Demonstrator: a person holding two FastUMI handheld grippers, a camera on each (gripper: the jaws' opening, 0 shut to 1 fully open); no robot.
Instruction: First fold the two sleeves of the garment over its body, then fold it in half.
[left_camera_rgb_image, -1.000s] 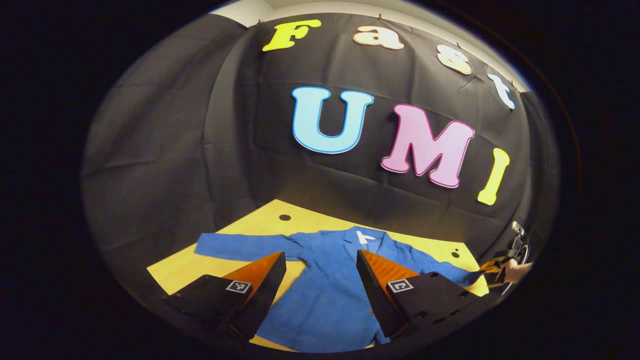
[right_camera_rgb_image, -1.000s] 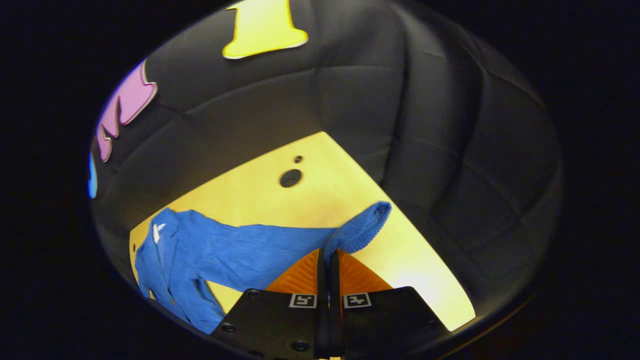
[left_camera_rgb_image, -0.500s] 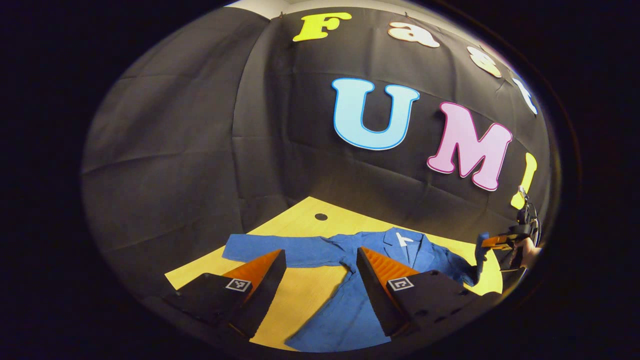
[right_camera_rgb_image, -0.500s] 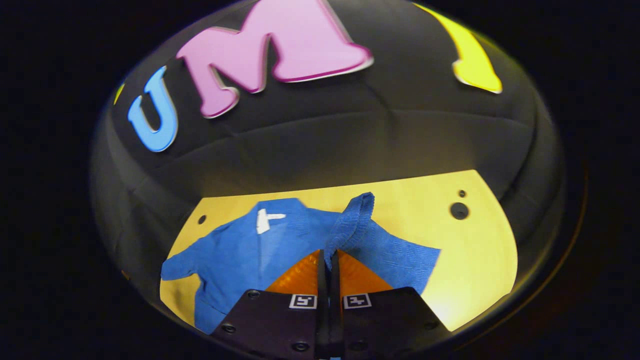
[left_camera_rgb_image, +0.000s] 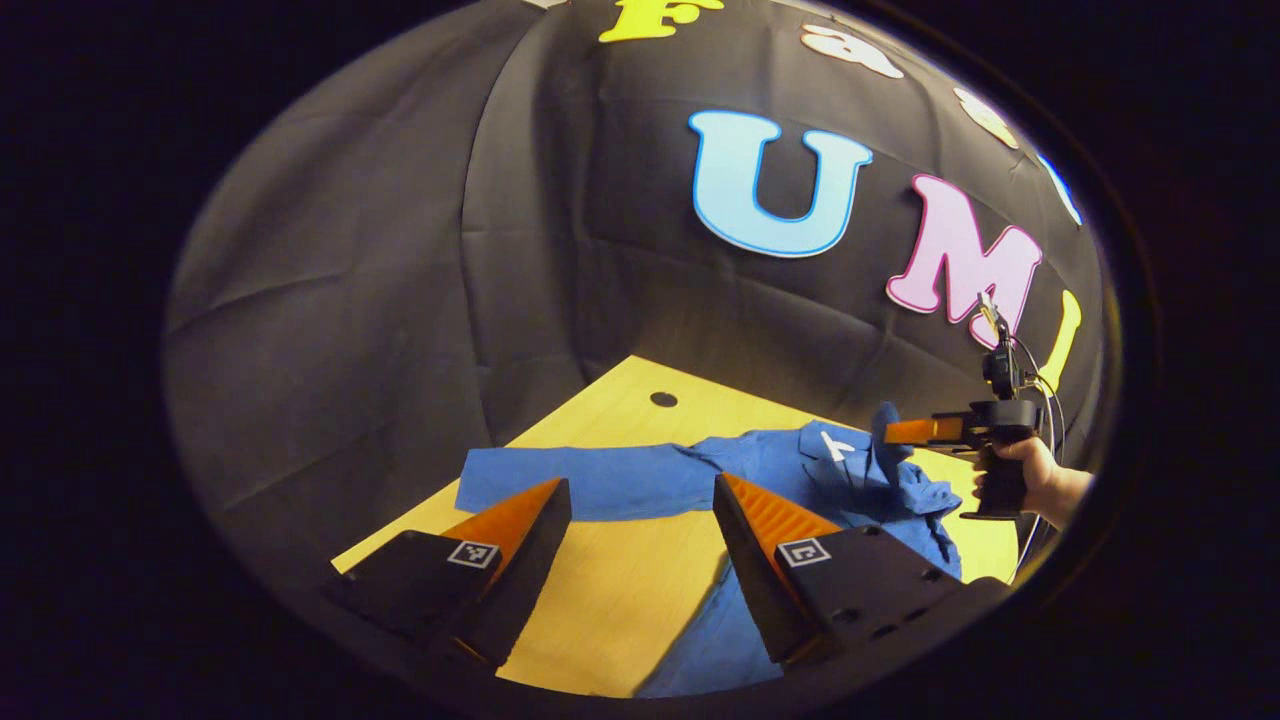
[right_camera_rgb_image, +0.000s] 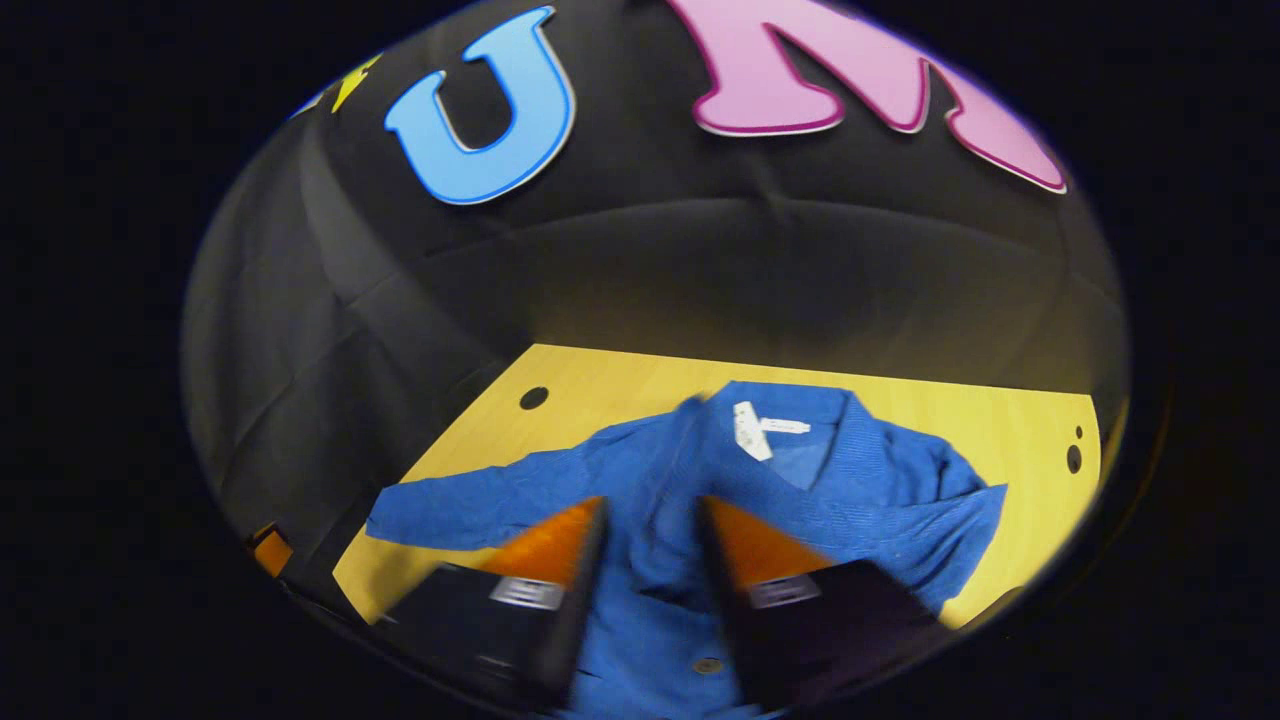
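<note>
A blue jacket (left_camera_rgb_image: 780, 470) lies face up on the yellow table (left_camera_rgb_image: 620, 590), a white label (right_camera_rgb_image: 745, 430) at its collar. One sleeve (left_camera_rgb_image: 570, 480) stretches flat to the side, just beyond my open left gripper (left_camera_rgb_image: 640, 500), which hovers over bare table and the jacket's edge. In the right gripper view the other sleeve (right_camera_rgb_image: 670, 480) lies folded over the jacket's body (right_camera_rgb_image: 830, 490), running between the spread, blurred fingers of my right gripper (right_camera_rgb_image: 650, 515). In the left gripper view the right gripper (left_camera_rgb_image: 905, 431) sits above the collar area in a hand (left_camera_rgb_image: 1040, 480), the sleeve end standing up at its tip.
Black cloth walls close the table (right_camera_rgb_image: 600, 380) in at the back and sides. Small round holes (left_camera_rgb_image: 663, 399) mark the tabletop near the far corners. Bare wood (left_camera_rgb_image: 610, 560) lies between the outstretched sleeve and the front edge.
The right gripper carried the sleeve end over the jacket's body and opened, letting it go. The left gripper view swung left toward the outstretched sleeve; its gripper stayed open.
</note>
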